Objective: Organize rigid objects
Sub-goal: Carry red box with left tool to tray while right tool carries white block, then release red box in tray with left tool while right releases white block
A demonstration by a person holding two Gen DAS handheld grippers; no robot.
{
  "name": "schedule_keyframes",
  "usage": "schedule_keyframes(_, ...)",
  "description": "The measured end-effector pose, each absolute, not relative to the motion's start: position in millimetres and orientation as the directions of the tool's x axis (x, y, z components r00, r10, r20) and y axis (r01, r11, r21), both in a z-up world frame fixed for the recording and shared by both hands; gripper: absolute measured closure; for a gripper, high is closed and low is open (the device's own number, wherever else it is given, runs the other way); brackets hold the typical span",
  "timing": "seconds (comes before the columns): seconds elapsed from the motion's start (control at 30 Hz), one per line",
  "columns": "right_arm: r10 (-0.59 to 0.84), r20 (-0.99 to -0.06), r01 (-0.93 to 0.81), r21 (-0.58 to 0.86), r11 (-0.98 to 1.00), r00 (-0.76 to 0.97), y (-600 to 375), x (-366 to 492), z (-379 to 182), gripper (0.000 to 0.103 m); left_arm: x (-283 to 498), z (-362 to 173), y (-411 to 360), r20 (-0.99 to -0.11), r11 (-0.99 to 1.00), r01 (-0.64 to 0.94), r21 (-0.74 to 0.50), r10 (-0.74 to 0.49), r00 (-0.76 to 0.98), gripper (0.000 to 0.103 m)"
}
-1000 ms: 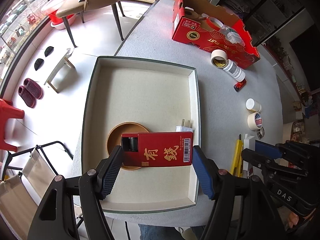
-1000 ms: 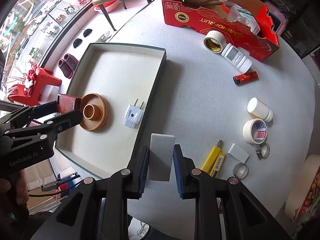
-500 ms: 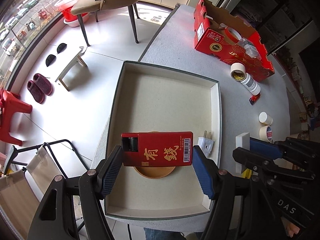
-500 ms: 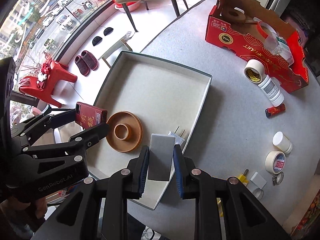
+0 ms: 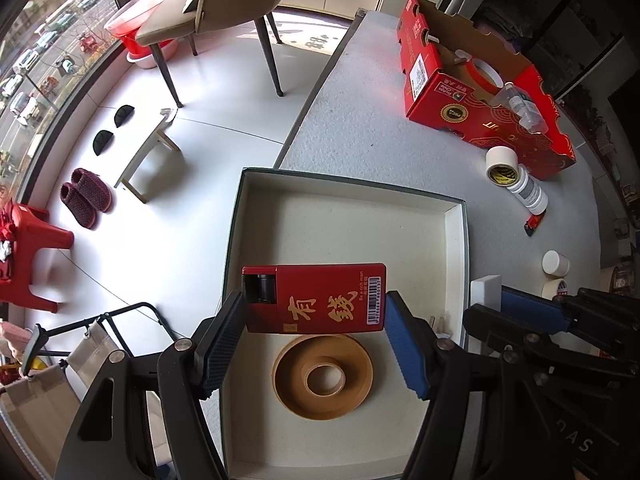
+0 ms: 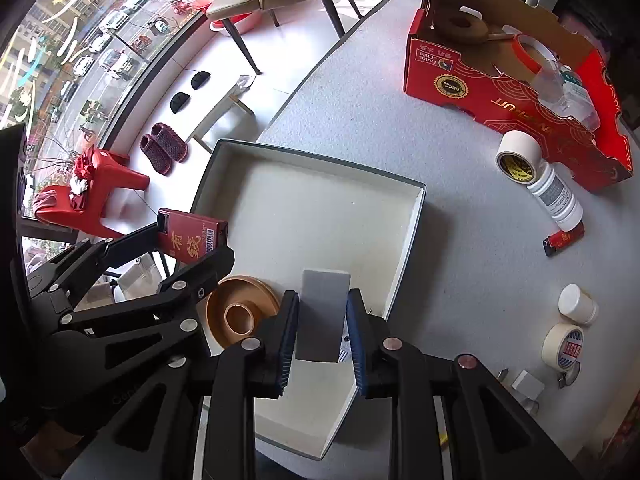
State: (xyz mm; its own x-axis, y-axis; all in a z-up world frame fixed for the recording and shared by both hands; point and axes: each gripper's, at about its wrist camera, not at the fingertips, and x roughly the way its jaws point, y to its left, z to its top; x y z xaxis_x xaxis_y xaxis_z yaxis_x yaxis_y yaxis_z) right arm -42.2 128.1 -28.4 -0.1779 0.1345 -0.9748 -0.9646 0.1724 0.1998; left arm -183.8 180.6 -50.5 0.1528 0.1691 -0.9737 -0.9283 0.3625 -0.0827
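Jaws of the left gripper (image 5: 314, 326) clamp a red box (image 5: 314, 298) by its ends; the right gripper (image 6: 322, 330) pinches a grey block (image 6: 322, 316). Both hang over the tray (image 5: 456, 216) at the tabletop's (image 5: 360, 120) near edge, above a brown ring (image 5: 322, 376).

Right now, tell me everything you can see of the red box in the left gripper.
The red box is flat and rectangular, glossy like printed card, with gold characters, a barcode label and a dark cut-out at one end. The left gripper clamps its short ends. It hangs level over the tray, above the brown ring, touching only the pads.
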Motion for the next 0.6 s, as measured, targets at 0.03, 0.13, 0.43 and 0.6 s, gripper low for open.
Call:
schedule_keyframes(0.03,0.135,-0.973,-0.959,0.211,0.190,-0.188,131,-39,-32,0.078,-183,-53,183,-0.975,0.362,-0.929,-0.082,0.164,0.150,0.031)
schedule_keyframes(0.13,0.128,-0.969,-0.945,0.235,0.226,-0.210,137,-33,-42,0.078,-179,-63,187,-0.980,0.368,-0.928,-0.064,0.150,0.127,0.030)
schedule_keyframes(0.43,0.109,-0.957,-0.916,0.291,0.276,-0.270,146,-22,-68,0.077,-169,-87,188,-0.988,0.403,-0.915,0.022,0.151,0.043,0.028)
schedule_keyframes(0.6,0.106,-0.962,-0.916,0.271,0.297,-0.250,144,-15,-69,0.027,-180,-92,189,-0.989,0.355,-0.935,-0.016,0.131,0.067,0.011)
